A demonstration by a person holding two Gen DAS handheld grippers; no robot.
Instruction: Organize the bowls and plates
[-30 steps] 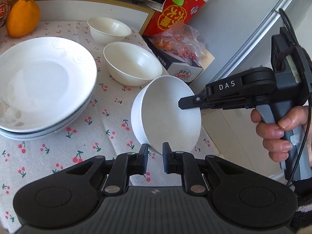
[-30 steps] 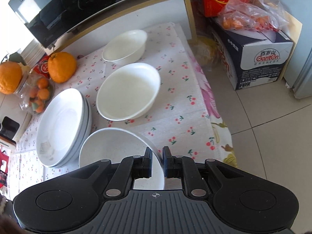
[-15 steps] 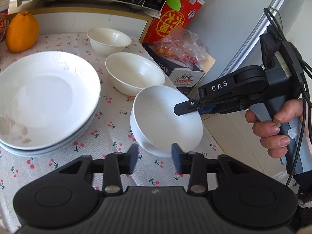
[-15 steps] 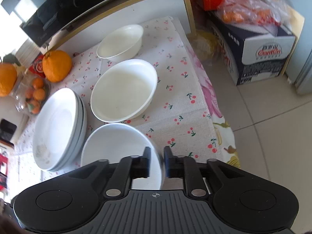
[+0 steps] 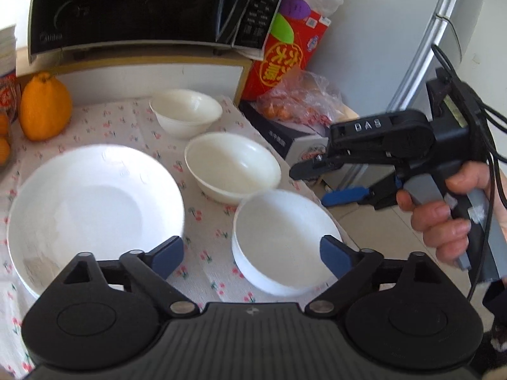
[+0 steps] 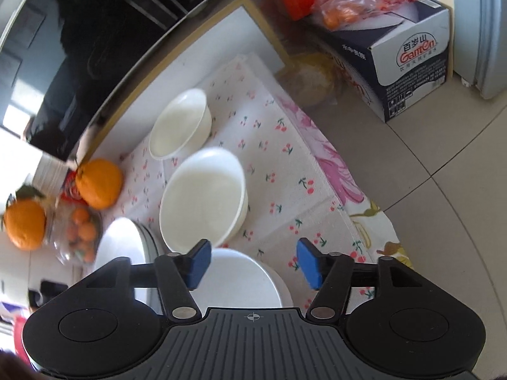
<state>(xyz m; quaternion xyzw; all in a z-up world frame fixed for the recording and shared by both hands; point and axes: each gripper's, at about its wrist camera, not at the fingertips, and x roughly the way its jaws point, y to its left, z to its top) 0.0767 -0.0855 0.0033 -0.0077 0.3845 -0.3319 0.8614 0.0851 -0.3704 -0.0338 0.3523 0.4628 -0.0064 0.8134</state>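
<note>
Since a second ago: released, now flat on bench (image 5: pixel 202 253) near right edge — near bowl (image 5: pixel 282 237) | right tongs (image 5: pixel 320 183) spread wide, empty, lifted clear | left tongs (image 5: pixel 252 255) also spread, empty | beside middle bowl (image 5: pixel 233 166), plate stack (image 5: pixel 92 209); far bowl (image 5: pixel 185 112) behind | open floor (image 6: pixel 443 221) rightward.

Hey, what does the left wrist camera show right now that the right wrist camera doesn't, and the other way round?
Only the left wrist view shows the right gripper from the side, open, with the hand on its grip, and the purple and green print on the red box. Only the right wrist view shows the floor tiles and a second orange. Both show the three bowls, nearest, middle and far, the plate stack and the microwave.
</note>
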